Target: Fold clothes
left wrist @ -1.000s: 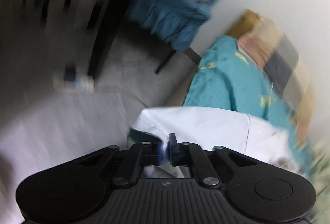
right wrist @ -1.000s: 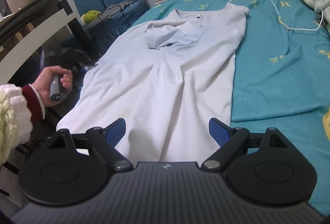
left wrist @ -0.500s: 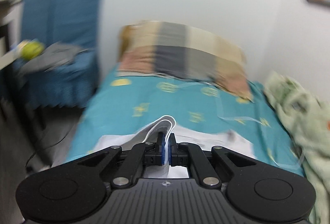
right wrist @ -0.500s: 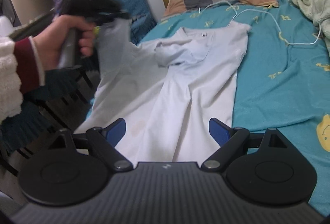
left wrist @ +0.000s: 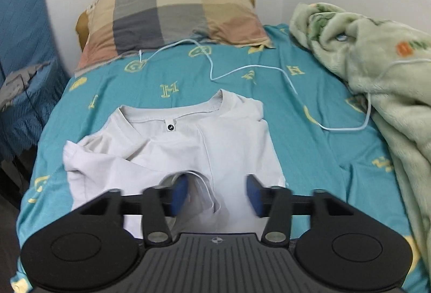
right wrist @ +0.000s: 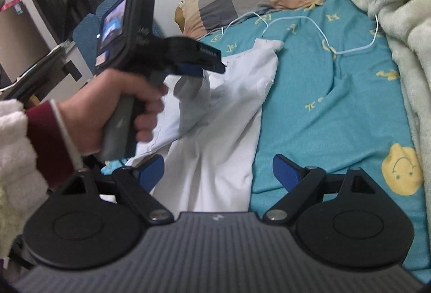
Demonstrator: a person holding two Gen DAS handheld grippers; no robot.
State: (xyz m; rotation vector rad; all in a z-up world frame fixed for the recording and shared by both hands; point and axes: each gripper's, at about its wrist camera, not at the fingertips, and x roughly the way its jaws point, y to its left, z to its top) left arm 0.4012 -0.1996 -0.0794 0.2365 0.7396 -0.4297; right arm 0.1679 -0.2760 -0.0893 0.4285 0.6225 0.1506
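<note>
**A:** T-shirt [left wrist: 188,147] first: where was it in my left wrist view?

**B:** It lay on the teal bedsheet [left wrist: 309,131], collar at the far end toward the checked pillow [left wrist: 172,10], its long axis running from me away to the pillow. A fold of its left side was draped up between the pads of my left gripper [left wrist: 215,196]. My jaws stood wide apart, the cloth loose against the left pad and clamped by neither.

**A:** And the right wrist view?

**B:** My right gripper [right wrist: 218,171] hung open over the near hem, holding nothing. The left hand [right wrist: 115,109] was farther in, over the raised fold, so that hand was nearer the shirt's middle. The white cable [right wrist: 309,23] lay clear beyond.
</note>
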